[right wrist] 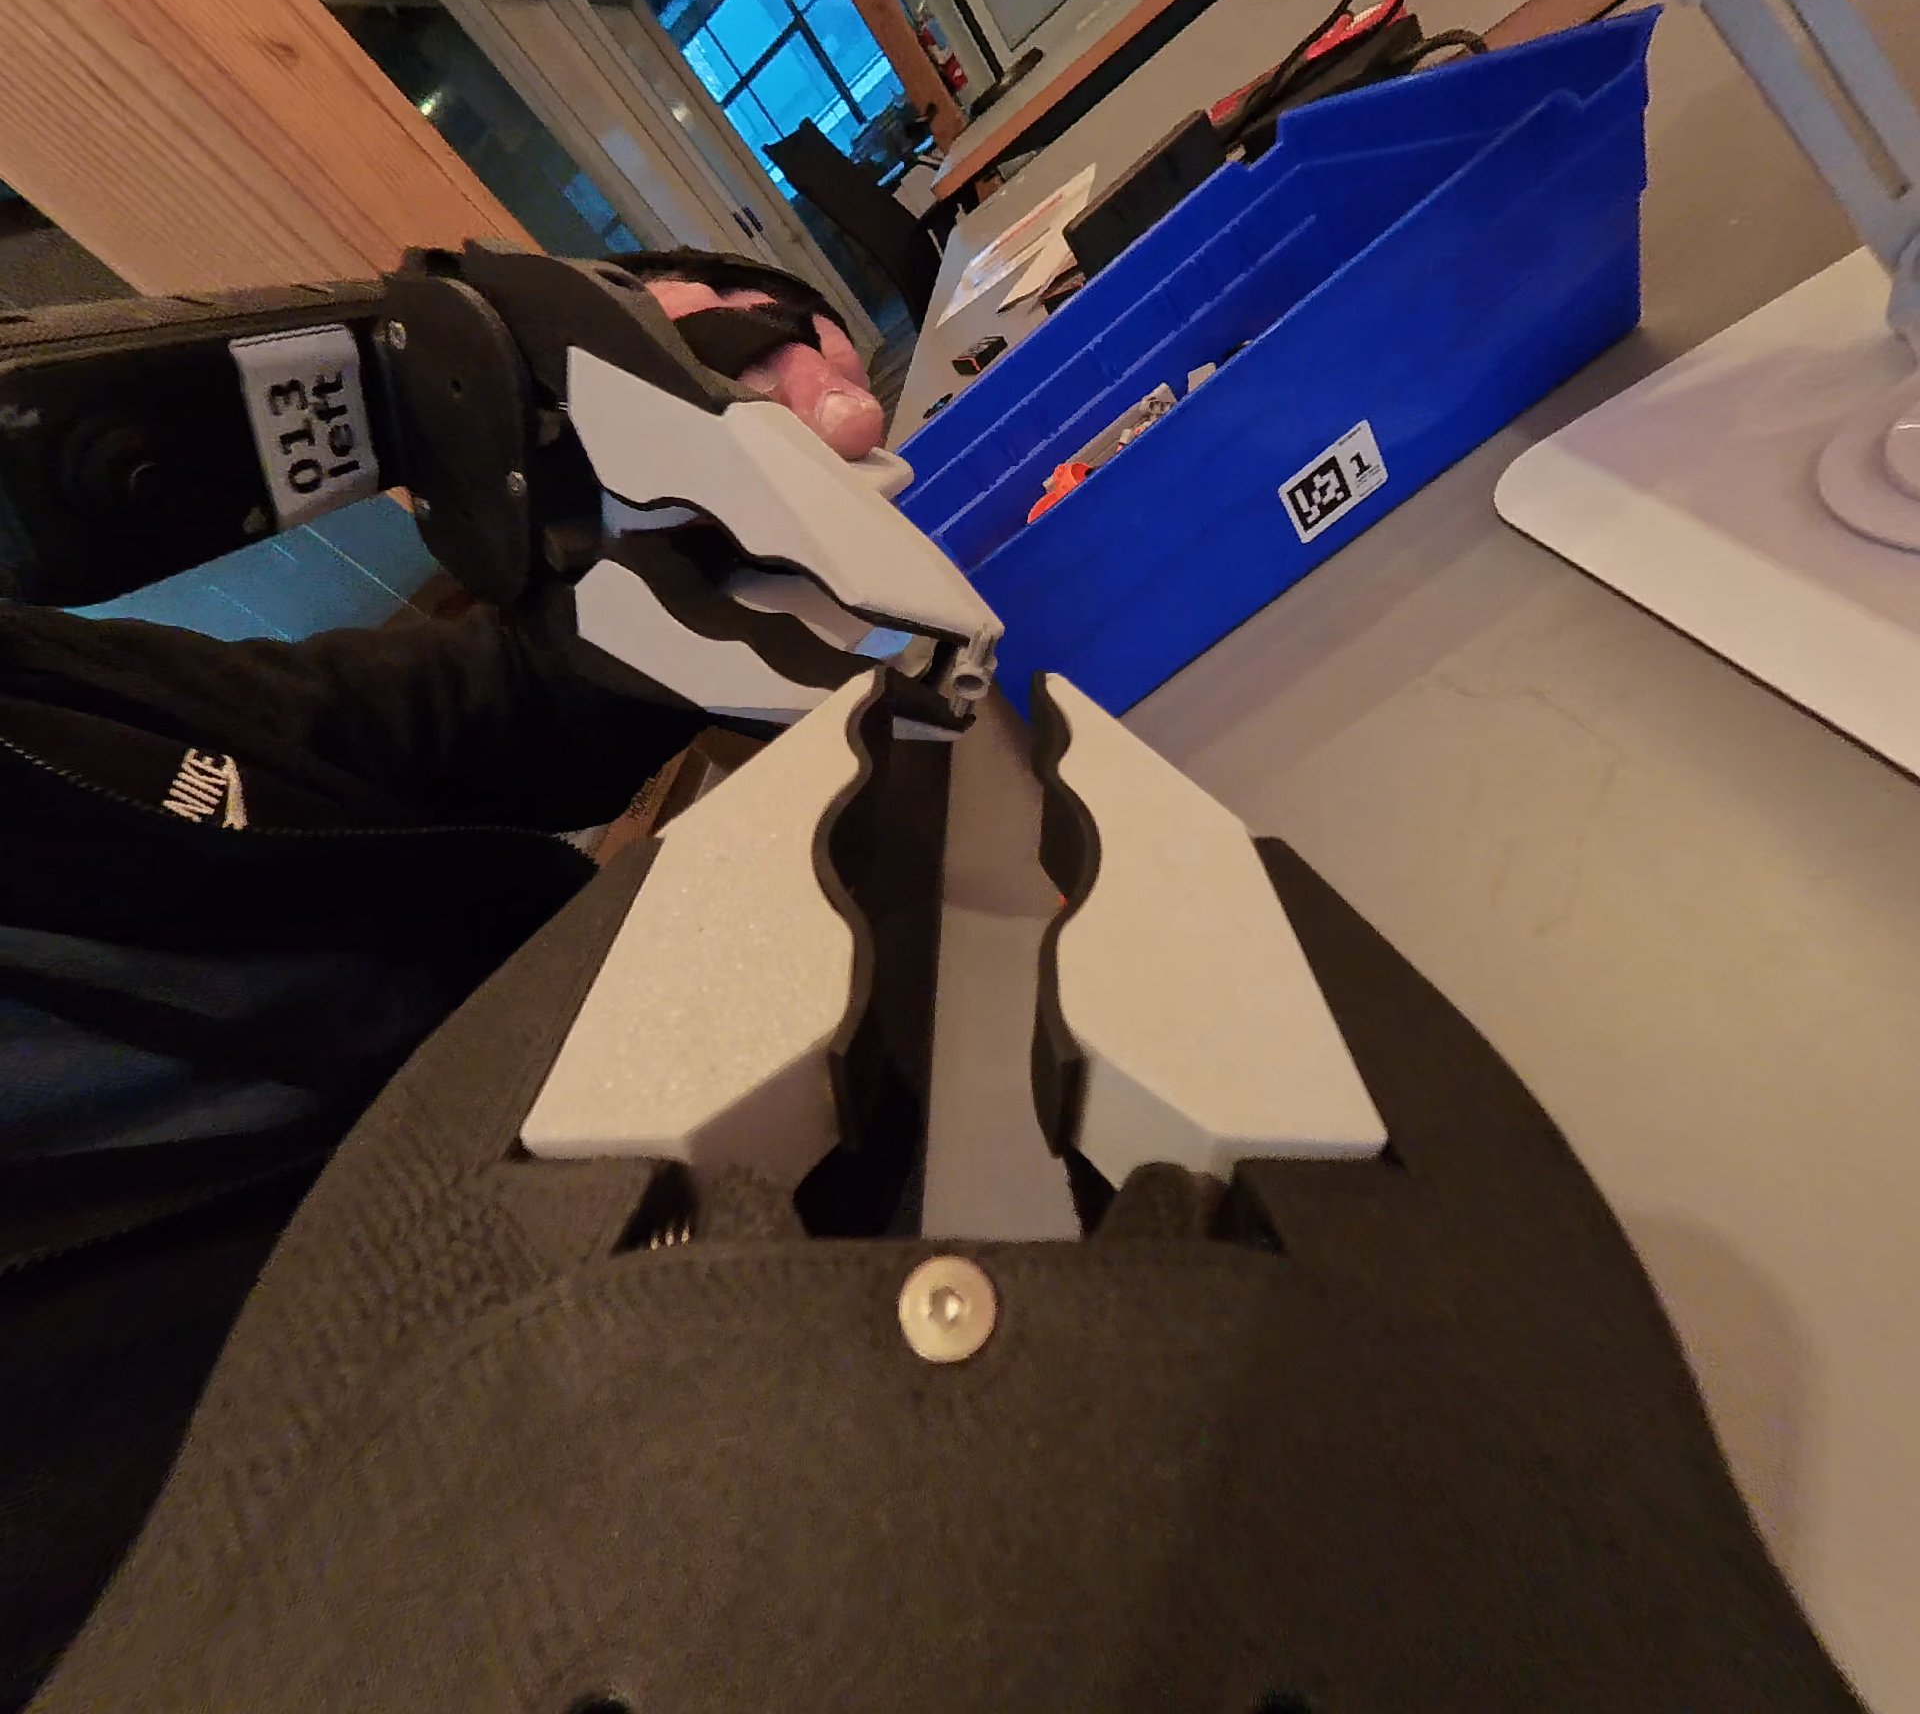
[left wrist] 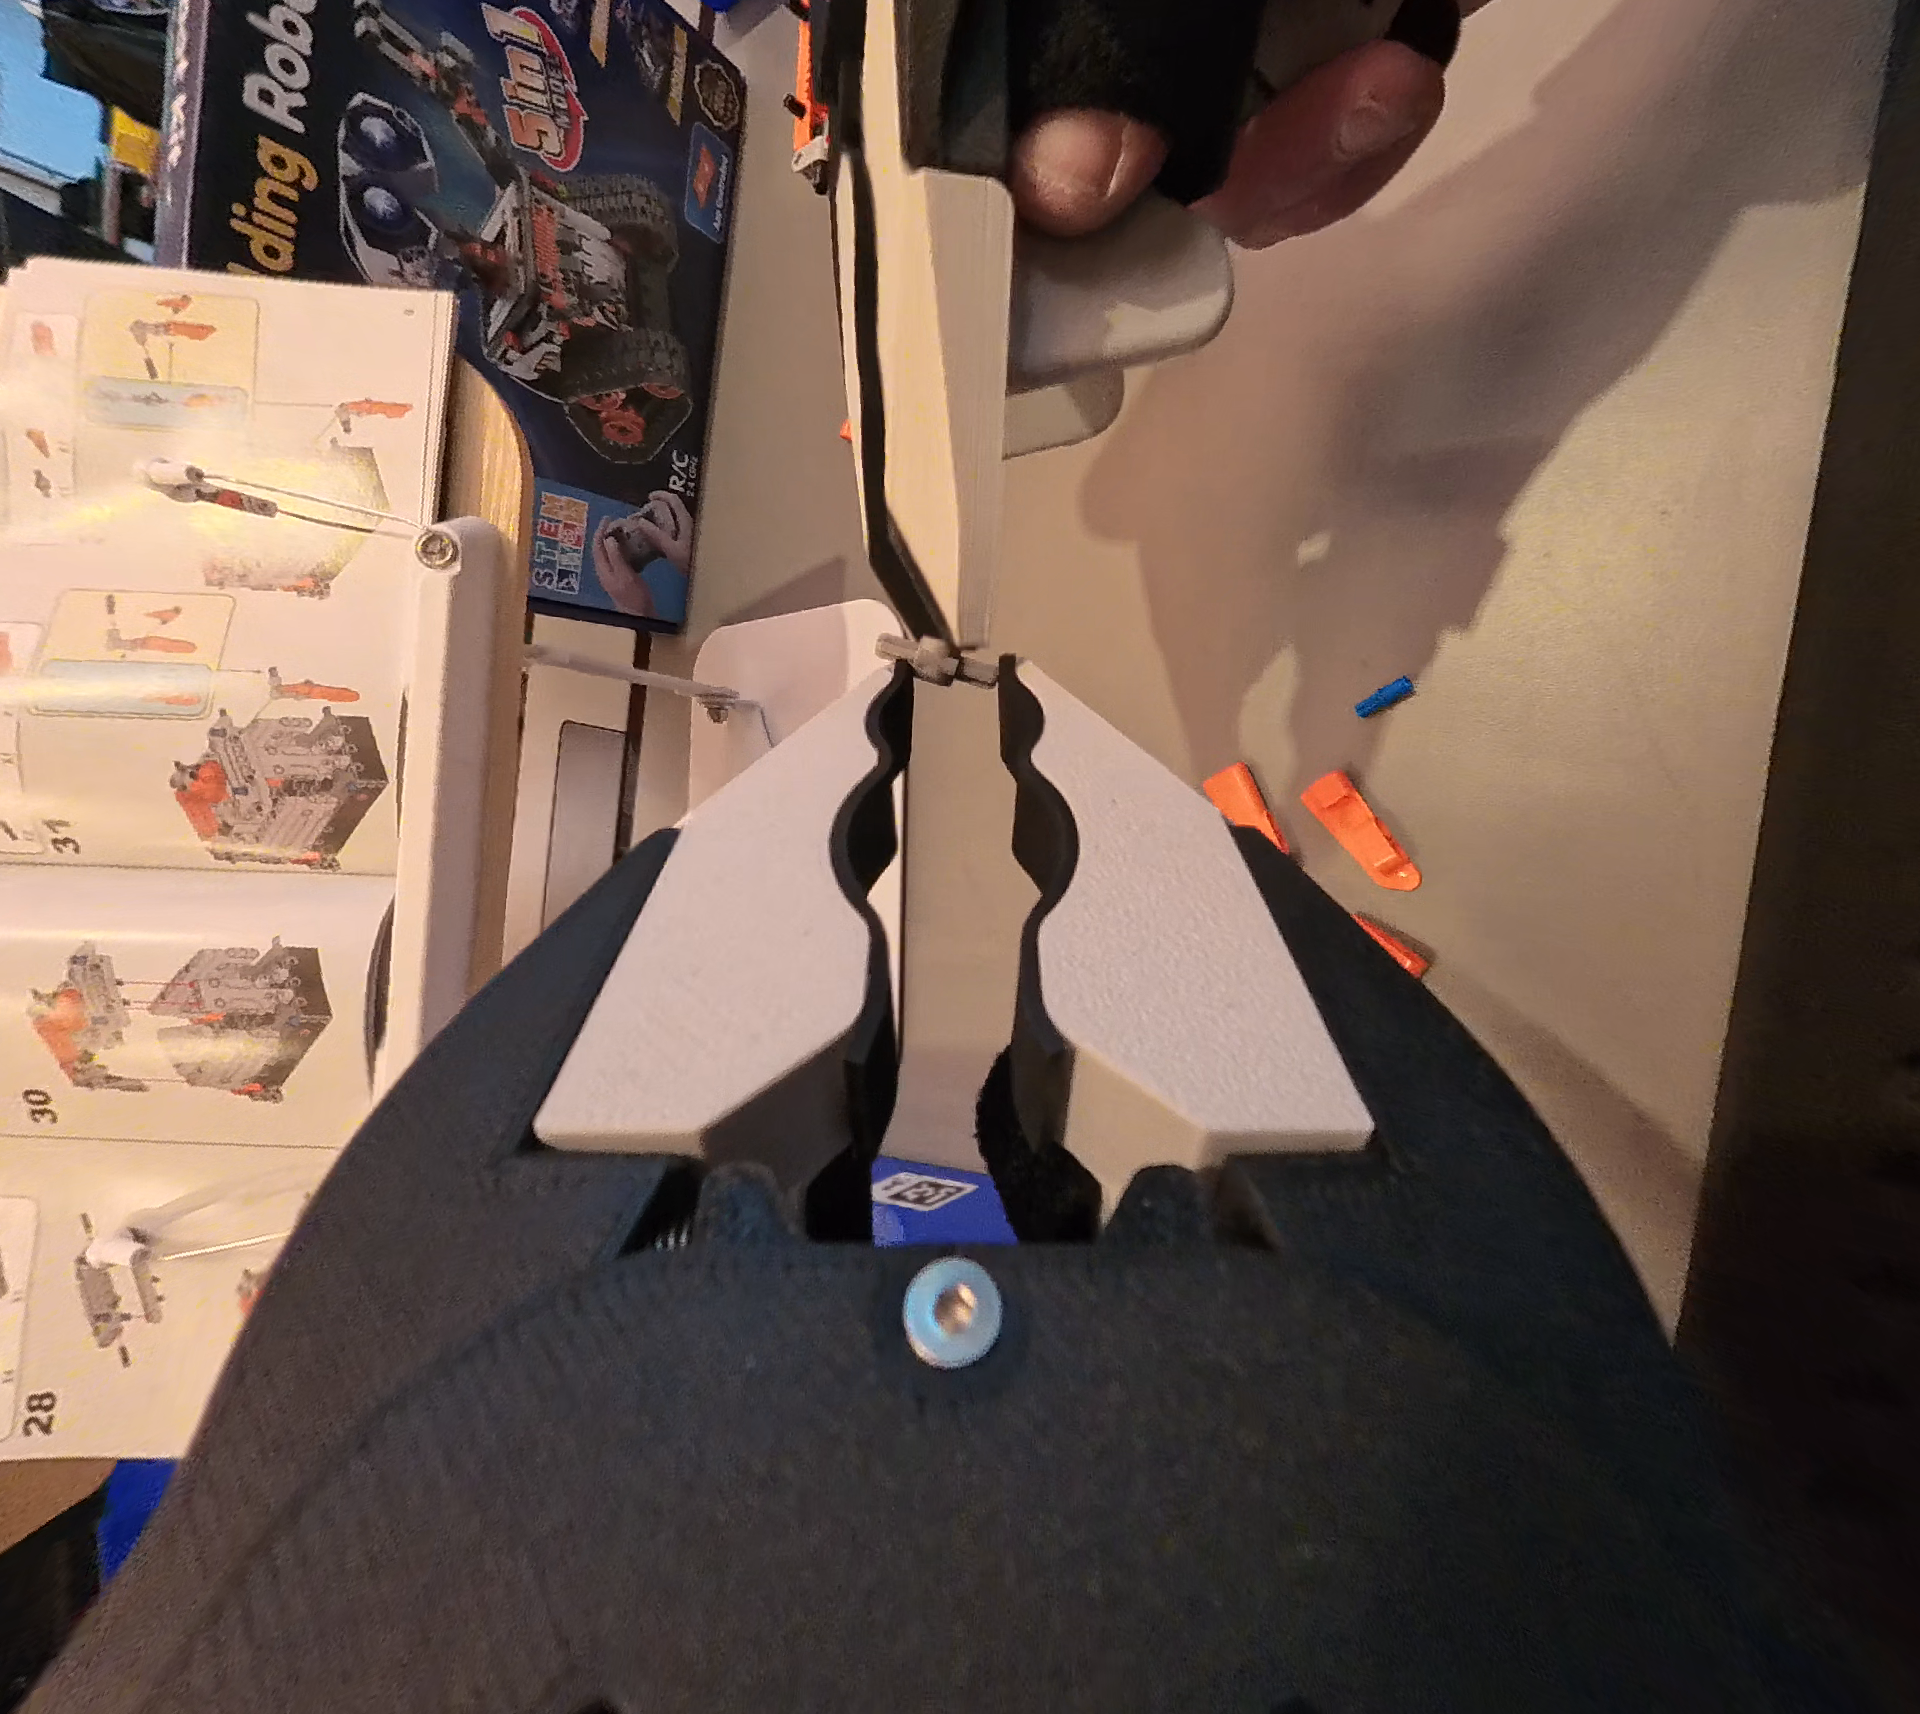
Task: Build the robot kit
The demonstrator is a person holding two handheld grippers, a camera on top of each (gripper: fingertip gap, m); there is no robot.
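Pinching a grey pin (left wrist: pixel 940 662), left gripper (left wrist: pixel 954 682) jaws sit beside the right gripper's (right wrist: pixel 961 688) spread jaws.

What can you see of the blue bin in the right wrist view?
The bin is a blue, open-topped tray of glossy moulded plastic with stepped, ribbed walls and one lower end. A white sticker with a black square code sits on its near side wall. It stands flat on the grey table and holds small grey and orange parts. The left gripper reaches just in front of its near corner; contact cannot be told.
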